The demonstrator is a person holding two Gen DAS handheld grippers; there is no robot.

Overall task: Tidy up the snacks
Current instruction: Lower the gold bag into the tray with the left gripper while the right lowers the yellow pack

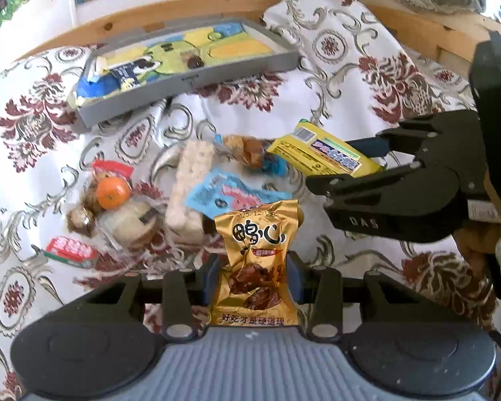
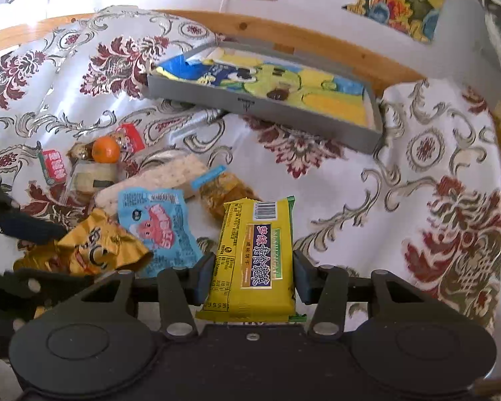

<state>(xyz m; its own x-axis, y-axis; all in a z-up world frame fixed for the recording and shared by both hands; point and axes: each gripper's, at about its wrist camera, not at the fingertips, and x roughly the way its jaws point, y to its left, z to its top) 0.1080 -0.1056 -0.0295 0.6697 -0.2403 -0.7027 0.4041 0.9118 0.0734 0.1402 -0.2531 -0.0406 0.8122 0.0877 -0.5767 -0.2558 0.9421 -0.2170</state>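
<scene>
My left gripper is shut on a gold snack packet with dark characters, held upright above the snack pile. The right gripper is shut on a yellow biscuit pack; in the left wrist view that yellow pack and the right gripper come in from the right. The gold packet shows at lower left of the right wrist view. On the cloth lie a light-blue packet, a pale cracker bar, a tangerine and a small red packet. A grey tray sits behind them.
The grey tray has a colourful cartoon picture as its floor. A floral white and maroon cloth covers the surface, rumpled in places. A wooden rail runs behind the tray, with pictures on the wall above. A brown wrapped snack lies by the cracker bar.
</scene>
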